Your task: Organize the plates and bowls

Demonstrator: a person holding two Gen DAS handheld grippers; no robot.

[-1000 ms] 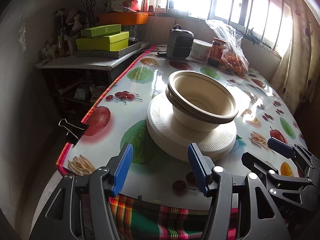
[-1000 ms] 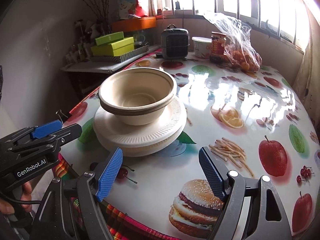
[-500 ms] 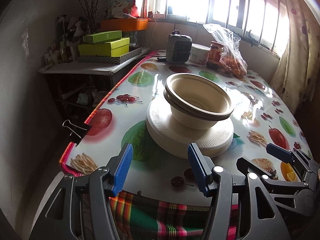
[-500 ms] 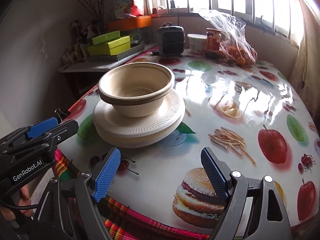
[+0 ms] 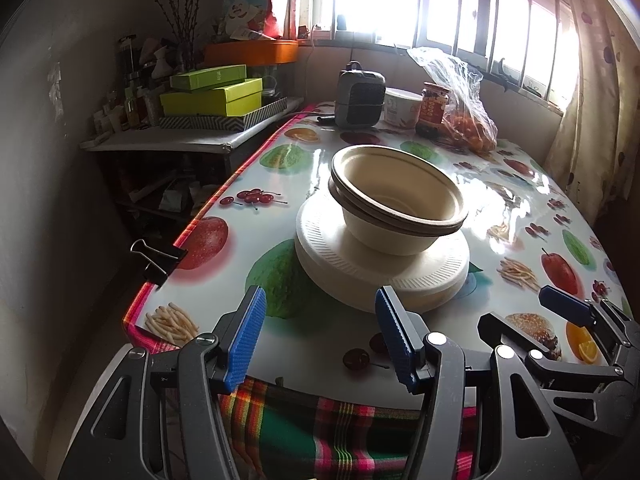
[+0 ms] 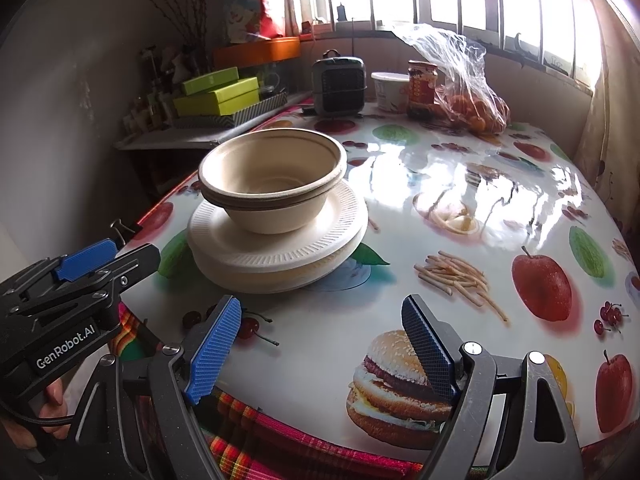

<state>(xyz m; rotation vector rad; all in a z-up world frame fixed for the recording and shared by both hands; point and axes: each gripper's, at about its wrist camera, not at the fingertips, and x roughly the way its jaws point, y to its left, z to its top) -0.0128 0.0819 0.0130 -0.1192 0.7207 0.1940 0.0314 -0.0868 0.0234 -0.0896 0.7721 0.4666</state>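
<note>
Bowls (image 5: 398,204), two nested, sit upright on a stack of plates (image 5: 382,268) near the table's (image 6: 460,184) left edge, seen from both wrist views. Rims of the bowls line up closely; the plates beneath show two ribbed rims, the lower one offset slightly toward the viewer. Nothing else of the set lies loose on the fruit-print cloth.

Left gripper (image 5: 320,336) hangs just short of the stack, jaws apart and empty, its right pad (image 5: 394,336) close to the lower plate's rim but not touching it. Compared with the views of a second ago, its opening is unchanged and the stack sits a little further from it in the frame, so the hand appears to have drawn back slightly.

Right gripper (image 6: 324,344) hovers over the burger print (image 6: 396,380), well to the right of the stack, released and holding nothing. Its jaws stand marginally wider than a second ago, and no object lies between them.

Change across the interval: little beyond that small retreat; bowls and plates keep the same placing on the table. With both tools free and clear of one tidy pile, the sorting looks finished or very nearly so. A remaining step, if any, would be to square the lower plate under the upper.

Background: heater (image 5: 360,98), tub (image 5: 402,106), jar (image 5: 432,110) and bagged oranges (image 5: 468,128) stand well apart at the far end.
</note>
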